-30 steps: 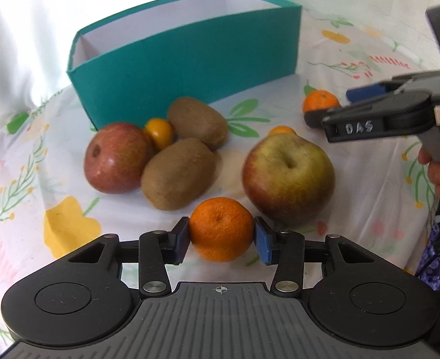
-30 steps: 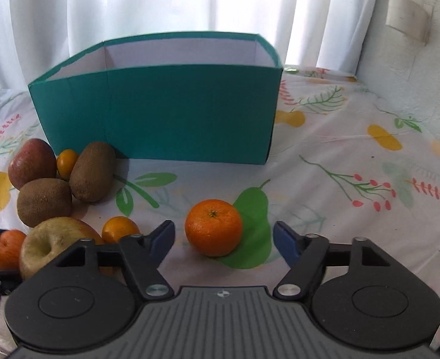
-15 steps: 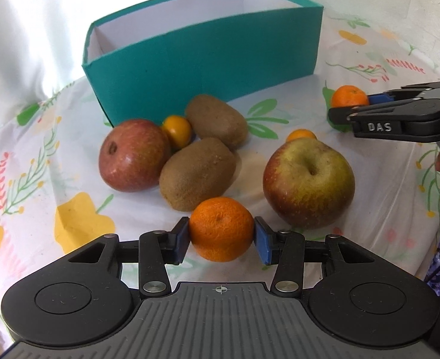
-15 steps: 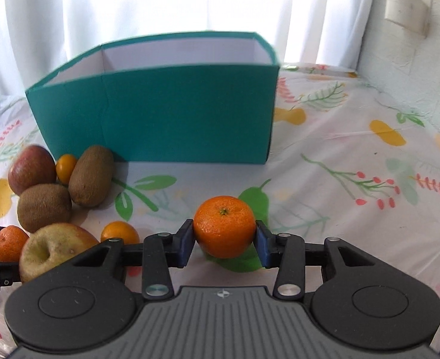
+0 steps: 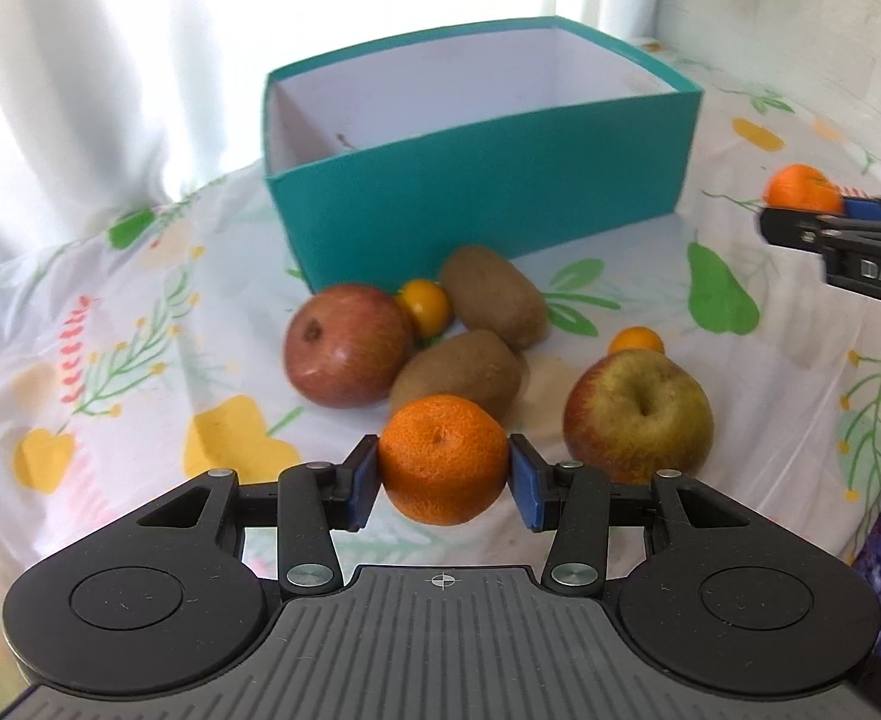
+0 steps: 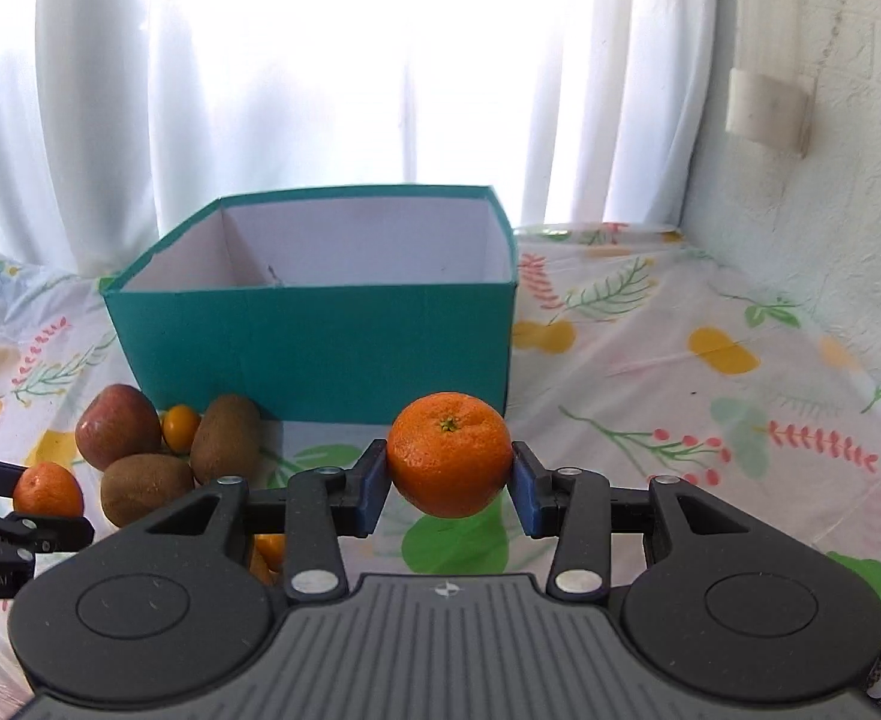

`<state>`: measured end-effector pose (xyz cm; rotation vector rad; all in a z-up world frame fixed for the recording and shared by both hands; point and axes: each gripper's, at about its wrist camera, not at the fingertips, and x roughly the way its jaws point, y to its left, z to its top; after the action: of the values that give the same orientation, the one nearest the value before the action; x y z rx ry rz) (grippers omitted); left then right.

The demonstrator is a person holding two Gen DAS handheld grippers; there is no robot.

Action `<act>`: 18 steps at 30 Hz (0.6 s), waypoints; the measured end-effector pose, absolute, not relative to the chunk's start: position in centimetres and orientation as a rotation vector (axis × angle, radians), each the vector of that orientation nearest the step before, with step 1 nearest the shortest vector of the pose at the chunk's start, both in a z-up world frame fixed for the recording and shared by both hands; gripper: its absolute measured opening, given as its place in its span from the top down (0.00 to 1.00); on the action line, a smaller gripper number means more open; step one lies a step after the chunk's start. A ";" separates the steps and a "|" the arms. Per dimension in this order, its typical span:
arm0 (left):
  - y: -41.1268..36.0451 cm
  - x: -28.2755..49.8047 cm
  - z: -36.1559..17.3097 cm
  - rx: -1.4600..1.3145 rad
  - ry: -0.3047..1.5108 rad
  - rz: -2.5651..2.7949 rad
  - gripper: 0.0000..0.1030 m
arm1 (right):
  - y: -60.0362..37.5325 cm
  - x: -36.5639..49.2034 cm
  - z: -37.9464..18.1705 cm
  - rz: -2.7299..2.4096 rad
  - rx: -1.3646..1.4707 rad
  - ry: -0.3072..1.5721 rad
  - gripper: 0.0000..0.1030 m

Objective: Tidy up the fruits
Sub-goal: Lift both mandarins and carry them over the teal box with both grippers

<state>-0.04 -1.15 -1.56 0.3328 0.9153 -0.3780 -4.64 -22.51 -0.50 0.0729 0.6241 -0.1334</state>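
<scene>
My left gripper (image 5: pixel 443 480) is shut on a mandarin (image 5: pixel 443 459) and holds it above the cloth, in front of the fruit pile. My right gripper (image 6: pixel 449 486) is shut on a second mandarin (image 6: pixel 449 462), lifted off the cloth in front of the teal box (image 6: pixel 320 348). The box (image 5: pixel 488 192) is open-topped, white inside, with nothing seen in it. On the cloth lie a red apple (image 5: pixel 347 354), two kiwis (image 5: pixel 458 375) (image 5: pixel 494 297), a green-red apple (image 5: pixel 638 414) and two small orange fruits (image 5: pixel 423 313) (image 5: pixel 636 340).
A floral tablecloth (image 6: pixel 710 420) covers the table. White curtains (image 6: pixel 320 90) hang behind the box and a rough white wall (image 6: pixel 830 210) stands at the right. The right gripper's side shows at the right edge of the left wrist view (image 5: pixel 848 246).
The right gripper closed on its mandarin and lifted it. Both grippers have risen with their mandarins, so the box's inside now shows.
</scene>
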 end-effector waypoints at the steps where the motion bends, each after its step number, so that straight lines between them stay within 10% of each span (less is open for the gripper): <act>1: -1.1 0.0 -1.3 0.330 0.914 -0.369 0.52 | -22.6 -4.8 -0.2 -0.135 0.076 0.618 0.60; 18: -3.5 7.6 11.0 0.271 0.656 -0.250 0.52 | -25.2 -1.3 8.9 -0.200 0.034 0.400 0.60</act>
<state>7.56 -3.47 10.97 0.2714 0.6559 -0.2502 -1.31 -25.22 8.93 0.0339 0.3998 -0.1997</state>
